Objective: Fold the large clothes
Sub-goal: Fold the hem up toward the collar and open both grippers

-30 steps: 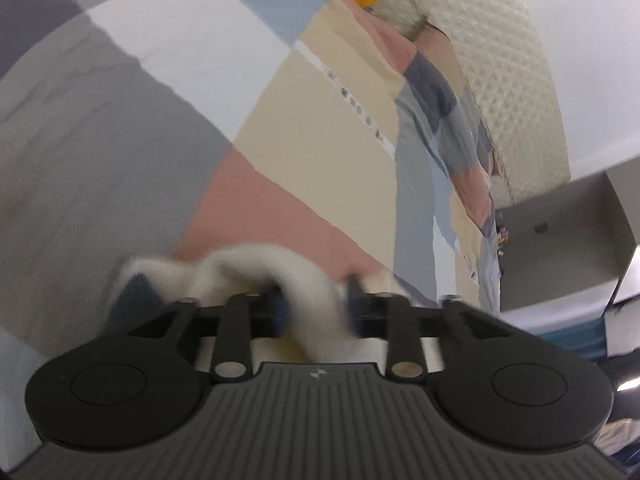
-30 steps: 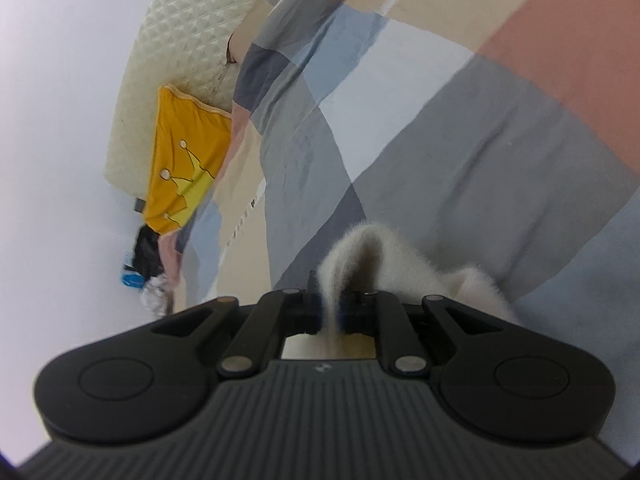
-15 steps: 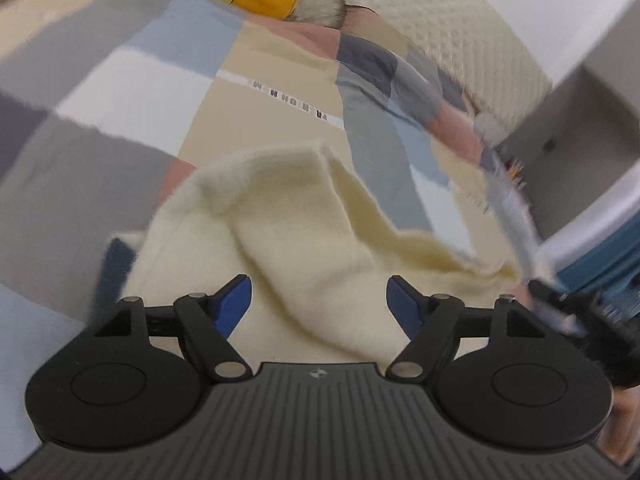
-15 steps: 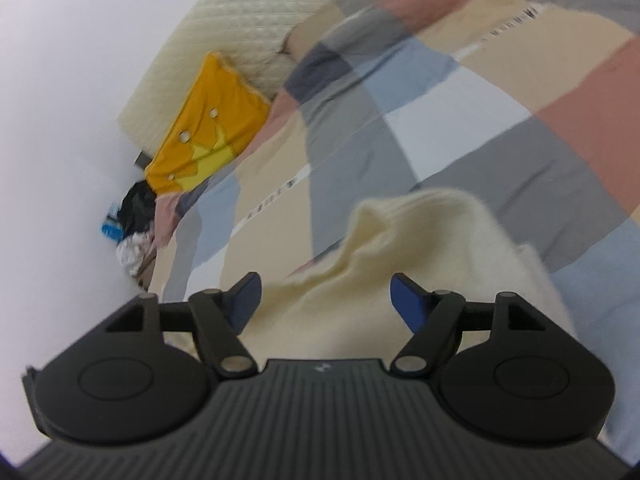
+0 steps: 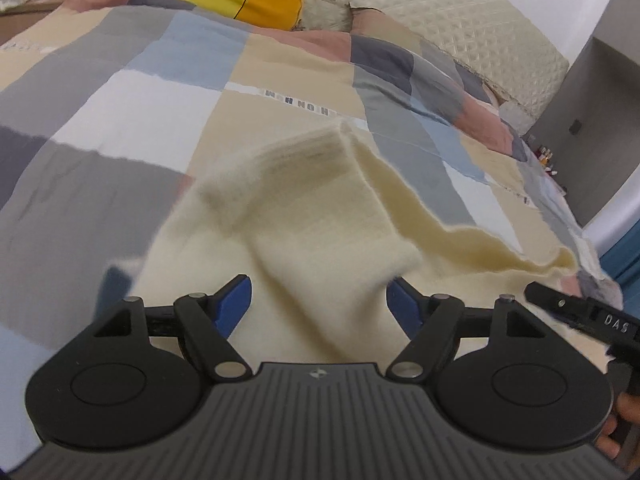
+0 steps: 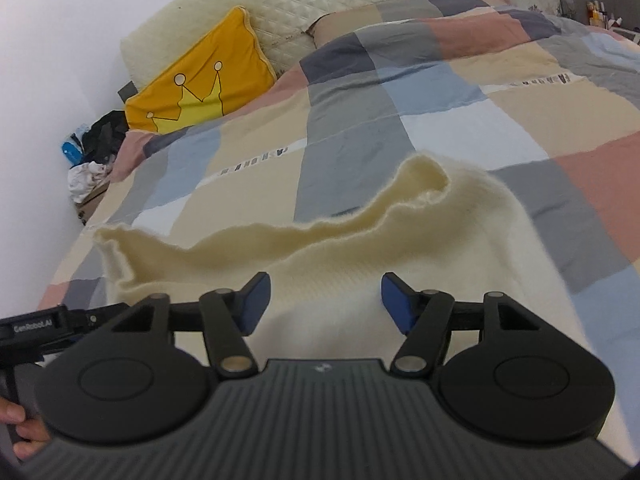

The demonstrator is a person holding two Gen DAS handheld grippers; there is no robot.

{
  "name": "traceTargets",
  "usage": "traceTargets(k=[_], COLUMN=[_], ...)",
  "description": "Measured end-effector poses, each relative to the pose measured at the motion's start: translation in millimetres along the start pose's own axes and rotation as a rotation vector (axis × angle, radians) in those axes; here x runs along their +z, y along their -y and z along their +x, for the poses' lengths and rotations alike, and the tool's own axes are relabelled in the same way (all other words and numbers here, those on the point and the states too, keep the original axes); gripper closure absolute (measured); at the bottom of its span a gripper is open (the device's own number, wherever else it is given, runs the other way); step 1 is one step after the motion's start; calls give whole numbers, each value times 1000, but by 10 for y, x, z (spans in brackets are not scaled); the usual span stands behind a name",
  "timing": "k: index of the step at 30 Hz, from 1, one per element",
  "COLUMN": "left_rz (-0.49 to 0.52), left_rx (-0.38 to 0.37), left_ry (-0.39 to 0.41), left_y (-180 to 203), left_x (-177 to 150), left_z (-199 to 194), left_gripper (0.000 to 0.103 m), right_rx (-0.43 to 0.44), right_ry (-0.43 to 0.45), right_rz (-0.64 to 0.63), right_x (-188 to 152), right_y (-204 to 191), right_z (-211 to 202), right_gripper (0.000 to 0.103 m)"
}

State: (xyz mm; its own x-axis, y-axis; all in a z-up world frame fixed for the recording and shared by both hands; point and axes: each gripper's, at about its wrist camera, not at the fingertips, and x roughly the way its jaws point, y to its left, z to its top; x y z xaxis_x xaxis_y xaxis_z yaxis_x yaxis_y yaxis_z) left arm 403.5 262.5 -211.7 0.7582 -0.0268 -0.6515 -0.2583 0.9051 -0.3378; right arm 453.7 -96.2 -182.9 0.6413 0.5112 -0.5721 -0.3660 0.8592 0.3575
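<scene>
- Two hand-held grippers hover over a cream knitted garment that lies on a bed with a patchwork duvet in grey, beige, pink, blue and white blocks.
- Left gripper: jaws stand wide apart. A raised fold of the garment sits between the blue pads, but neither pad presses on it.
- Right gripper: jaws stand apart and are closing. The garment lies below and between the blue pads without being pinched.
- Garment position: near end of the bed, directly ahead of both grippers. Its far edge is wavy and partly lifted off the duvet; one corner stands up in a soft peak.
- A yellow cushion with a crown print leans against the quilted cream headboard at the far end.
- In the left view, the other gripper's black body shows at the right edge; part of a hand shows at the lower left of the right view.
- Dark and white items lie piled beside the bed, far left.
</scene>
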Motion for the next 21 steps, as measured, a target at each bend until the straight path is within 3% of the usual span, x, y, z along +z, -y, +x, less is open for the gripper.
traceTargets(k=[6,9,21], left_rz=[103,44,45], left_rx=[65,46,39], left_ry=[-18,0,-9], left_y=[-50,-172,-220], left_x=[79,93,67], left_z=[308,347,420], left_gripper=[24,24,24], right_rx=[-113,-170,-181], right_ry=[13,-15,-35], right_rz=[-63,-50,-68], right_x=[21,-13,-100], right_y=[61,187,224], right_z=[239,394,535], right_gripper=[38,41,41])
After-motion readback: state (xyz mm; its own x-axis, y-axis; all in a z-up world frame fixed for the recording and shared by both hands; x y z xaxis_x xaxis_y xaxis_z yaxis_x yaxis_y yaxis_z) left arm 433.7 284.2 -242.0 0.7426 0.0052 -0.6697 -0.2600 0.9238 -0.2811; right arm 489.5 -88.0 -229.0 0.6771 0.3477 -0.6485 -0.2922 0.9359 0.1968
